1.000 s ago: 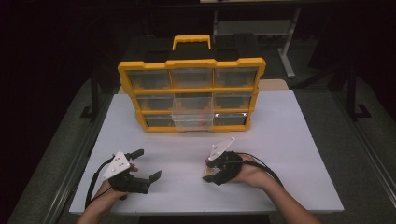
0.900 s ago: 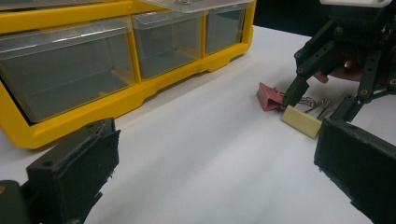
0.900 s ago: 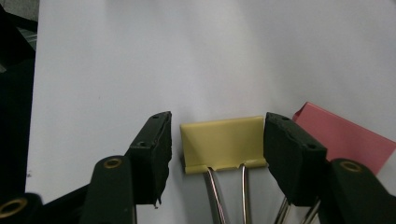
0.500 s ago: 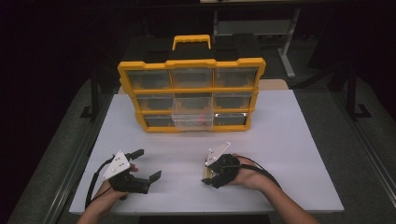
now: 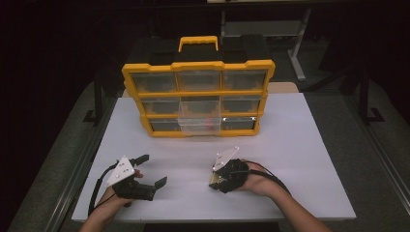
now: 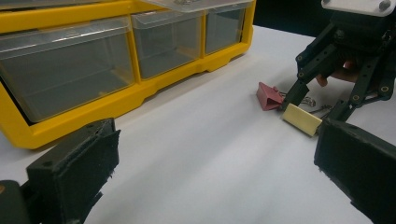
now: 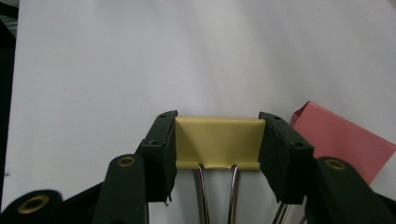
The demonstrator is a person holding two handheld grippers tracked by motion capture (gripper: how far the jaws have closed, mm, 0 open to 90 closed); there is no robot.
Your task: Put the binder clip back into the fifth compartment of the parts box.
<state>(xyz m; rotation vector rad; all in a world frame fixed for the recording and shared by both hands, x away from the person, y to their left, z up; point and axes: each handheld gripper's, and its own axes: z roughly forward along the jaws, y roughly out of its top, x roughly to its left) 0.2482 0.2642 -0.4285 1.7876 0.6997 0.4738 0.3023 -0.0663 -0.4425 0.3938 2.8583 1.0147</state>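
My right hand-held gripper (image 7: 217, 140) had just been closing its jaws, and its pads sat against both ends of the yellow binder clip (image 7: 217, 141), which lay on the bench (image 5: 300, 145) well in front of the yellow organizer (image 5: 198, 99). The grip looked shallow; I judged the smooth clip could twist or pop free when lifted. A pink clip (image 7: 343, 140) lay just beside the yellow one and might get nudged. My left hand-held gripper (image 5: 147, 170) stood open, holding nothing. The clip's wire handles were cut off from view.
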